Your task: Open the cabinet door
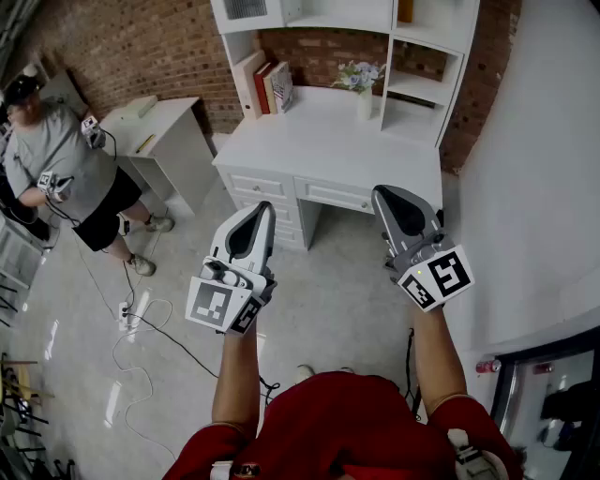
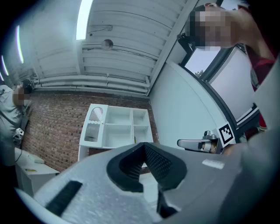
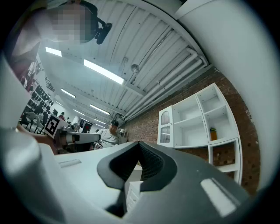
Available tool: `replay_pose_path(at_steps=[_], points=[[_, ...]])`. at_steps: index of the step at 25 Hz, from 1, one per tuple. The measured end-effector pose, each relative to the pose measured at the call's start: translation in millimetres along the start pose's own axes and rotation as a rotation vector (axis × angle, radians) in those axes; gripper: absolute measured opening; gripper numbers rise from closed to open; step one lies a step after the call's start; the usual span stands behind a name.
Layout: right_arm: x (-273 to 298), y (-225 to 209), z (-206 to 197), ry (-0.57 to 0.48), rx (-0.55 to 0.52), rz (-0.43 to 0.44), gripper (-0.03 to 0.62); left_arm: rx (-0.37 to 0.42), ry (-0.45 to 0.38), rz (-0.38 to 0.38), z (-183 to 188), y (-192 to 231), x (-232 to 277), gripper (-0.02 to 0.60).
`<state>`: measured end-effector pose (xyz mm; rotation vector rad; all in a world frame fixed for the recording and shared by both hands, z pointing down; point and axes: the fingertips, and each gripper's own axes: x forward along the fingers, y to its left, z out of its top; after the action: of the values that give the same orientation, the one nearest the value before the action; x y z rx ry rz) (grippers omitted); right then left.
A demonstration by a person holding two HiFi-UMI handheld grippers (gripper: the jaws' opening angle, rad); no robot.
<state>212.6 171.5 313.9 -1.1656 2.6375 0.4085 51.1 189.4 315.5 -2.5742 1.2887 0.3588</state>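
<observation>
While the desk sits well off, left gripper and right gripper hang raised, jaws closed, nothing held, likely staged for reaching the shut cabinet door.

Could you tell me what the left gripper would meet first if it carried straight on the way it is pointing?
The left gripper would probably meet the white shelf unit, near its open middle shelves; nothing shows in between, though depth is unclear.
</observation>
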Motion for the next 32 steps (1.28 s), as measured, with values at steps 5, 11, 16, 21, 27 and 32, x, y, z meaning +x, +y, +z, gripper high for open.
replay_pose_path(at_steps=[5,11,16,21,27,32], points=[[7,9,0,-0.001,0.002,0.012,0.012,0.0,-0.004,-0.002,2,5,-5,0.002],[18,16,-2,-0.01,0.033,0.021,0.012,-0.004,-0.008,0.0,1,17,-10,0.001],[33,23,-5,-0.006,0.043,0.019,0.012,-0.008,-0.012,-0.002,1,33,-14,0.002],[57,33,-11,0.001,0.041,0.016,0.012,-0.014,-0.029,-0.008,1,60,-19,0.002],[87,49,-18,0.01,0.023,0.01,0.012,-0.019,-0.038,-0.013,0,101,-28,0.002],[107,56,-26,0.028,0.003,0.007,0.012,-0.018,-0.047,-0.014,-3,126,-32,0.002]])
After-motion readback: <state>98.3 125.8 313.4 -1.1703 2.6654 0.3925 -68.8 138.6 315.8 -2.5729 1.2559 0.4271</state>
